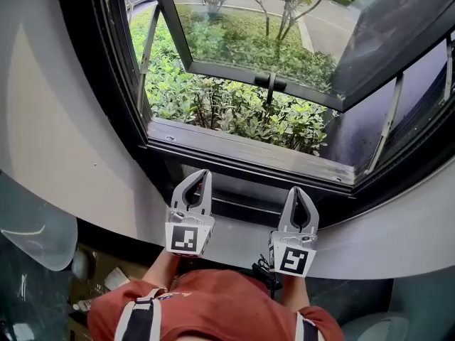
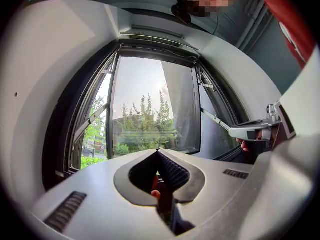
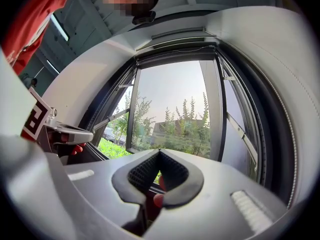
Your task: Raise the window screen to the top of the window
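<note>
Place: I'm looking at an indoor room, right at a window (image 1: pixel 249 163); home or office, I cannot tell.
Window: black frame set deep in a white wall (image 1: pixel 64 133), with a glass sash (image 1: pixel 284 41) swung outward on a metal stay (image 1: pixel 148 38).
Outside: green shrubs (image 1: pixel 234 109) close under the sill, trees (image 3: pixel 175 116), a paved road (image 1: pixel 323 28), a parked car (image 3: pixel 111 135).
Inside: a grey panelled wall (image 2: pixel 250 29) behind the person; brown cardboard (image 1: pixel 117 263) and small clutter low down.
</note>
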Motion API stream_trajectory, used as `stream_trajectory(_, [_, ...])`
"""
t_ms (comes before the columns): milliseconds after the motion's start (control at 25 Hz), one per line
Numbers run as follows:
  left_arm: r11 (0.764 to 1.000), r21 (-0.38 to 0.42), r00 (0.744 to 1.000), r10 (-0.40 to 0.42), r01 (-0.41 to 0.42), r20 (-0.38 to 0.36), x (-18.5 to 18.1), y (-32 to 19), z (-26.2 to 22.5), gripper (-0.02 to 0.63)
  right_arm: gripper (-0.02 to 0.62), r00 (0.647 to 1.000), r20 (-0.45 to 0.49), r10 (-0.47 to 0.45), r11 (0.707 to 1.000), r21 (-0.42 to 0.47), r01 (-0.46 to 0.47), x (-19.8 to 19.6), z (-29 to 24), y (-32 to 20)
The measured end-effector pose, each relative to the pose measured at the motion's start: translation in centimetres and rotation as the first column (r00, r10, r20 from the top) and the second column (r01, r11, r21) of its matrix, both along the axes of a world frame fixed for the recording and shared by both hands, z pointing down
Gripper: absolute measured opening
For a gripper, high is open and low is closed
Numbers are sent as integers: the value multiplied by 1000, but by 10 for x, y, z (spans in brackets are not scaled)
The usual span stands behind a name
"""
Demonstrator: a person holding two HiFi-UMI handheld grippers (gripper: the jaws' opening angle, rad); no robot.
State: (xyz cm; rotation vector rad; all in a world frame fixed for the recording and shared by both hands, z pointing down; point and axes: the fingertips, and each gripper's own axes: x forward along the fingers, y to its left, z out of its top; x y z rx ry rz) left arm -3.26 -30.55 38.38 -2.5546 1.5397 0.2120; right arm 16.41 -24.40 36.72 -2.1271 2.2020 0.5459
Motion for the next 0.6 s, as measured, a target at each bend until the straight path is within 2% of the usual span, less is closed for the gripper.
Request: stream_trajectory(600, [1000,-1,1000,10,-10,-8,6,1,-4,6,11,1000,-14,-10,1000,-7,10,-2,1,-1])
